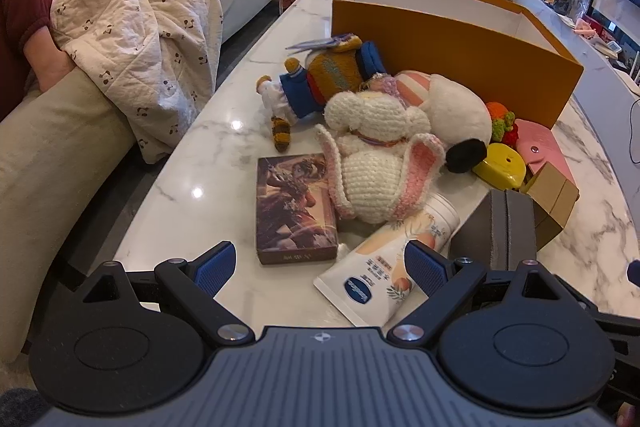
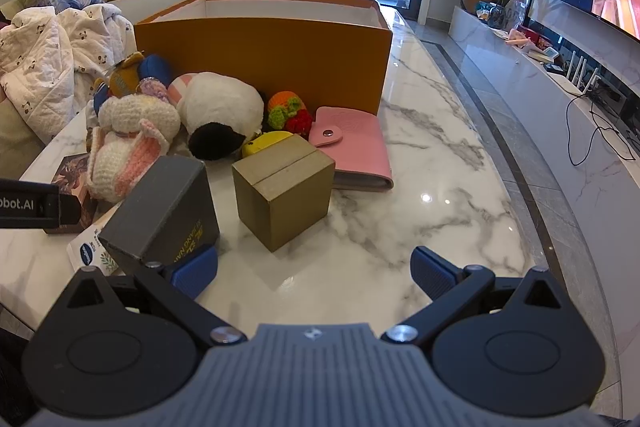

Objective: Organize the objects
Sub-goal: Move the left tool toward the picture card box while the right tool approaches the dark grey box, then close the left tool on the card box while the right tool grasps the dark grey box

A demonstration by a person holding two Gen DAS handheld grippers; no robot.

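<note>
An open orange box (image 1: 452,51) stands at the back of the marble table (image 1: 208,155); it also shows in the right wrist view (image 2: 264,63). In front of it lie a crocheted bunny (image 1: 372,163), a white plush (image 1: 456,111), a blue-and-brown doll (image 1: 320,79), a picture box (image 1: 294,203), a white tube (image 1: 384,267), a grey box (image 2: 160,211), a tan box (image 2: 284,187), a pink wallet (image 2: 352,147) and a yellow item (image 1: 500,167). My left gripper (image 1: 320,267) is open above the tube and picture box. My right gripper (image 2: 316,271) is open, its left finger beside the grey box.
A sofa (image 1: 60,155) with a quilt (image 1: 136,39) and cushions runs along the table's left side. A TV console (image 2: 560,87) with cables stands to the right across a floor strip. Bare marble (image 2: 420,187) lies right of the tan box.
</note>
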